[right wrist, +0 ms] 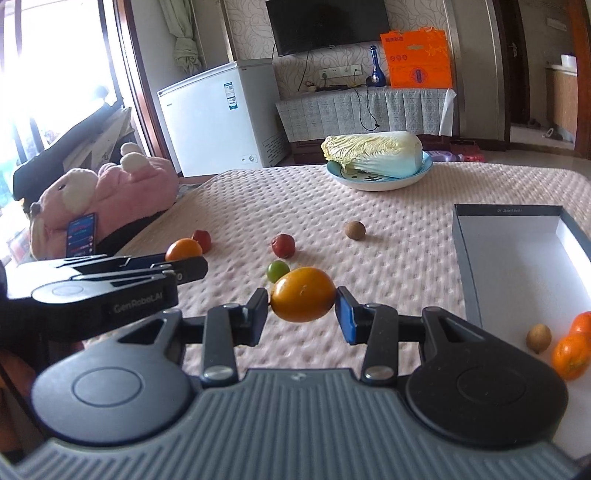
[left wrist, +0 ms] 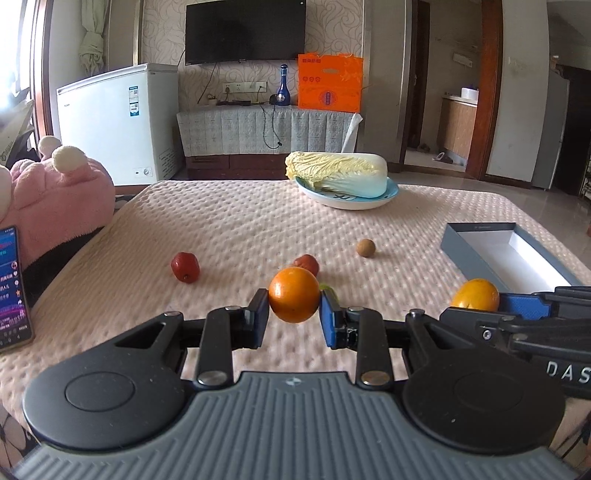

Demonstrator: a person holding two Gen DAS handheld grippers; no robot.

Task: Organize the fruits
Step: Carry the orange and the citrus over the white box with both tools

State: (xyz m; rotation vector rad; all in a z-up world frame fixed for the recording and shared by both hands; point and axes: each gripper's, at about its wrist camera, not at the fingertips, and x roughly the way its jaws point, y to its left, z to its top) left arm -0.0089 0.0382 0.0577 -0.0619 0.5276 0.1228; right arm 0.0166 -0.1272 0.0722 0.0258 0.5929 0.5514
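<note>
Covering the counter [left wrist: 240,221] is a pale pink quilted cloth, and behind it the room holds a white chest freezer [left wrist: 118,122], a wall-mounted television [left wrist: 245,31], an orange gift bag [left wrist: 330,83] and a blue bottle [left wrist: 283,86] on a draped sideboard. A napa cabbage [left wrist: 338,173] lies on a blue-rimmed plate [left wrist: 391,194] at the far side; a pink plush toy [left wrist: 55,199] and a lit phone [left wrist: 13,288] sit off the left edge. The left gripper [left wrist: 294,306] has its fingers clamped on a round orange [left wrist: 293,294], held clear of the cloth. The right gripper [right wrist: 303,301] has its fingers pressed on an oval orange [right wrist: 303,294], just left of the open grey box [right wrist: 513,258], which holds a longan [right wrist: 538,338] and two tangerines [right wrist: 570,356]. Loose on the cloth ahead lie two red fruits [right wrist: 283,245], a green one [right wrist: 277,270] and another longan [right wrist: 355,230]. The left gripper partly hides one red fruit in the right wrist view.
</note>
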